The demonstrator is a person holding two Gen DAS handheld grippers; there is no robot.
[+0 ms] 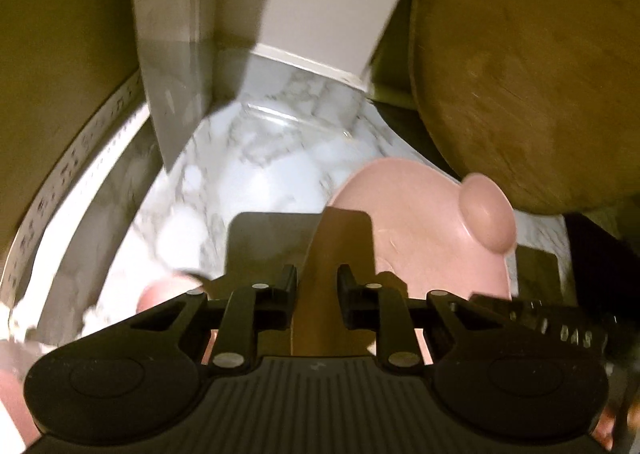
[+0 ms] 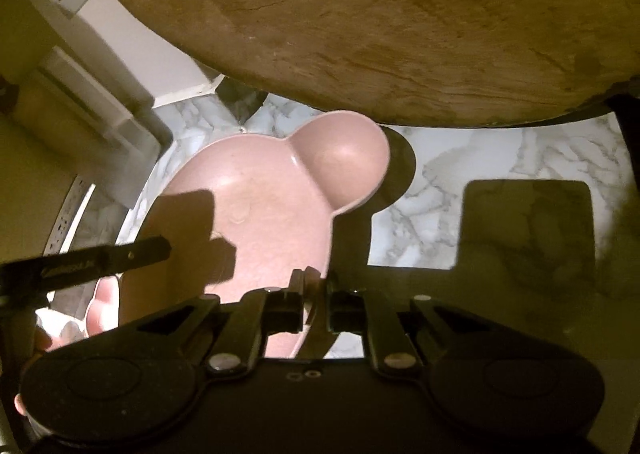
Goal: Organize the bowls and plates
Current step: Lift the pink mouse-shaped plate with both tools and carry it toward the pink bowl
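while both claws pinch it — pink bear-shaped plastic plate point(image 2: 256, 189) over marble-patterned counter point(image 2: 480, 161)
left gripper point(image 1: 316, 278) nearly closed on its rim, right gripper point(image 2: 316, 290) clamped on the near edge — round wooden board point(image 2: 360, 25) behind.

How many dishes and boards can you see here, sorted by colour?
Pink: 1, a bear-shaped plate with round ears, lying on the marble counter.
Brown: 1, a round wooden board beside and above the plate.
Total: 2.
Both the left gripper and the right gripper have their jaws shut on the plate's rim.
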